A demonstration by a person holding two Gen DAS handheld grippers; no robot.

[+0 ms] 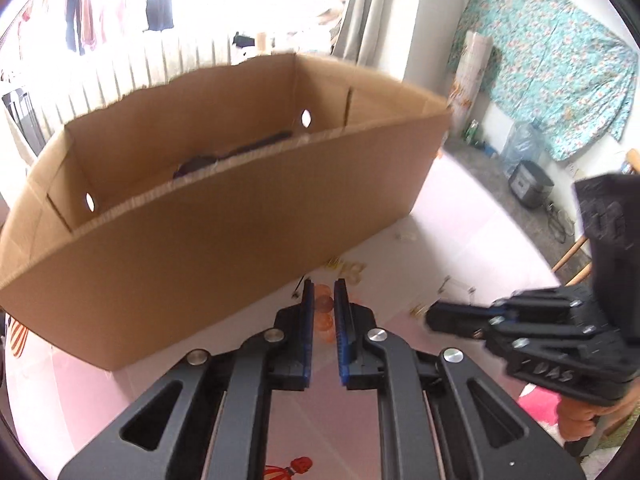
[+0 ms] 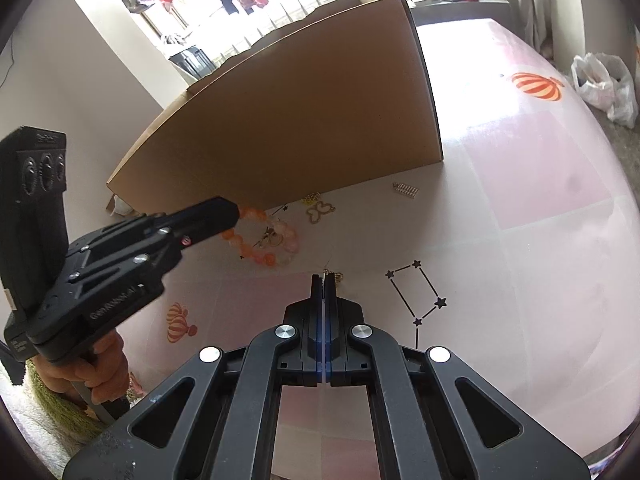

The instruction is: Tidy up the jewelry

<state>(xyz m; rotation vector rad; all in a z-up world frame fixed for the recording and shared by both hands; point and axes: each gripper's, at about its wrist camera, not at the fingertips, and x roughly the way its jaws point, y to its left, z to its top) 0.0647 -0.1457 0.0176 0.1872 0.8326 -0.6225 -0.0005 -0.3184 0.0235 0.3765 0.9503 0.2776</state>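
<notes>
A ring of orange and pink beads, the bracelet [image 2: 262, 258], lies on the pink tablecloth before the cardboard box [image 2: 300, 128]. My left gripper [image 1: 323, 286] is shut on the bracelet [image 1: 324, 304]: its beads sit pinched between the blue pads. In the right wrist view the left gripper [image 2: 236, 212] meets the ring's upper left part. My right gripper [image 2: 324, 277] is shut, pads together, low over the cloth. A small gold chain piece [image 2: 339, 277] peeks out beside its tips; whether it is pinched I cannot tell. The right gripper [image 1: 430, 315] points left in the left wrist view.
A gold butterfly pendant [image 2: 320, 212], a yellow chain [image 2: 310, 199] and a silver clip [image 2: 405, 189] lie along the box's foot. Small earrings [image 2: 269, 239] rest inside the bead ring. The open box [image 1: 200, 240] holds a dark item [image 1: 240, 151]. The table [image 2: 540, 168] extends right.
</notes>
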